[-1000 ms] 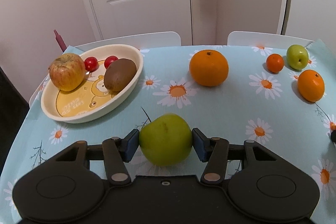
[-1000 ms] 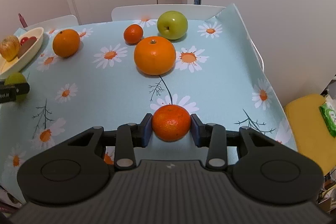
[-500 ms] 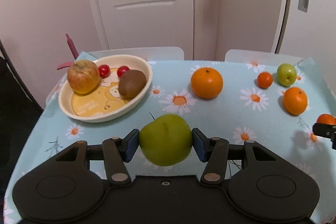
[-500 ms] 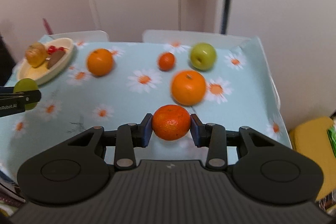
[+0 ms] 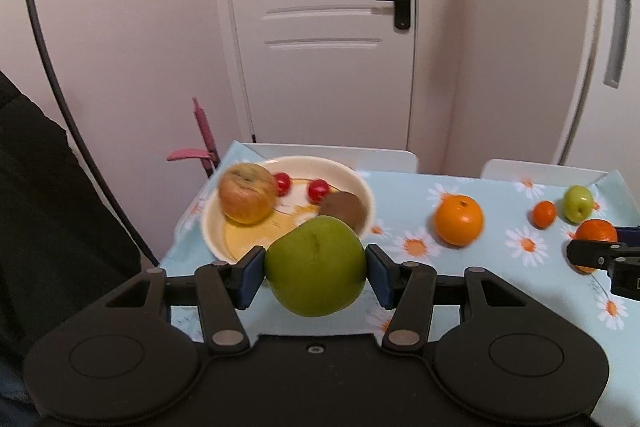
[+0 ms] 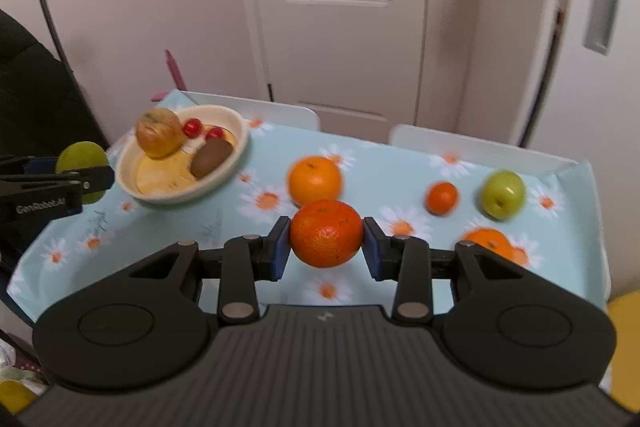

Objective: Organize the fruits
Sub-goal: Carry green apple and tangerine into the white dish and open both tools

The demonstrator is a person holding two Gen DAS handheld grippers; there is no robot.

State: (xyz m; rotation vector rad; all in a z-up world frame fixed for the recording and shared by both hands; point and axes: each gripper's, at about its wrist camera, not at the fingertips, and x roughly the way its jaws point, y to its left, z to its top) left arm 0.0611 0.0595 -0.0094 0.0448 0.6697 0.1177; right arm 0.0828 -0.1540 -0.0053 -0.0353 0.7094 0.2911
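Note:
My left gripper [image 5: 315, 271] is shut on a green apple [image 5: 315, 267] and holds it in the air in front of the cream bowl [image 5: 360, 183]. The bowl holds a red-yellow apple [image 5: 247, 199], two cherry tomatoes [image 5: 319, 189] and a kiwi [image 5: 345, 206]. My right gripper [image 6: 325, 245] is shut on a mandarin [image 6: 325, 233], lifted above the table's middle. The same bowl [image 6: 224, 171] lies to its upper left, and the left gripper's apple [image 6: 82, 157] shows at the left edge. On the cloth lie an orange [image 6: 315, 179], a small mandarin [image 6: 441, 197], a green apple [image 6: 502, 194] and another orange [image 6: 489, 242].
The table wears a light blue daisy cloth [image 6: 200, 227] and two white chair backs [image 6: 476, 147] stand at its far side. A white door [image 5: 320, 27] is behind. A dark garment and a thin black stand [image 5: 52, 75] are on the left. Something yellow [image 6: 624, 311] sits low right.
Both grippers have risen with their fruit and pulled back from the table, so the table looks smaller and lower. The right gripper's view has swung left toward the bowl.

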